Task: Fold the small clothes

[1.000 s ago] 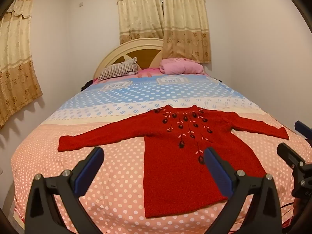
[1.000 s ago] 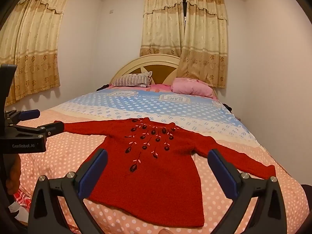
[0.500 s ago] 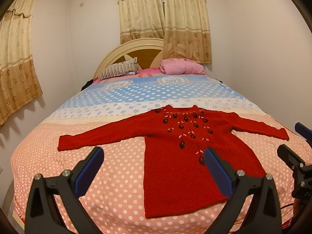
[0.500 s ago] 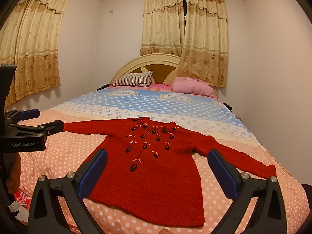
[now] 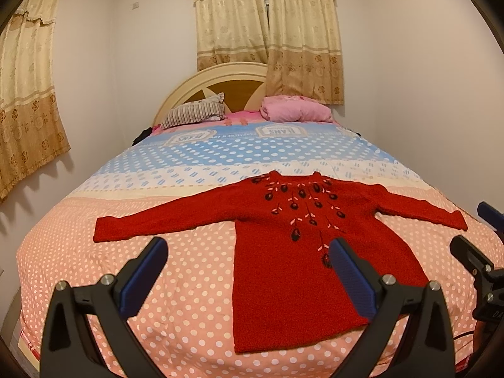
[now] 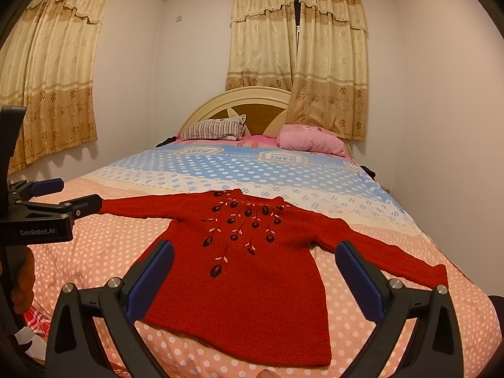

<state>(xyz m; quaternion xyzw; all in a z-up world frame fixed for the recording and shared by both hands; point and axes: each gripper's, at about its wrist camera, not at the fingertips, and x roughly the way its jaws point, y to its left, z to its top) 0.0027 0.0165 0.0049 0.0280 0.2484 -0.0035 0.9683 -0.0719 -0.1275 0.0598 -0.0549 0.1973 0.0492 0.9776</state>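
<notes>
The polka-dot bedspread (image 6: 94, 245) carries the red sweater (image 6: 252, 267) flat, sleeves spread, dark flowers stitched on its chest. Left gripper (image 5: 249, 271), marked "GenRobot.AI", and right gripper (image 6: 255, 274) hover near the hem, both spread wide and empty. Nothing has shifted since a second ago

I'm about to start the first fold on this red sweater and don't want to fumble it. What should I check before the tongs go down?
1. Sweater lies flat, front up: ok.
2. Both sleeves spread out to the sides: ok.
3. Left tongs open, holding nothing: ok.
4. Right tongs open, holding nothing: ok.
5. Bedspread around the sweater free of clutter: ok.
6. Hem straight along the near bed edge: cannot tell, fisheye bends it.
</notes>
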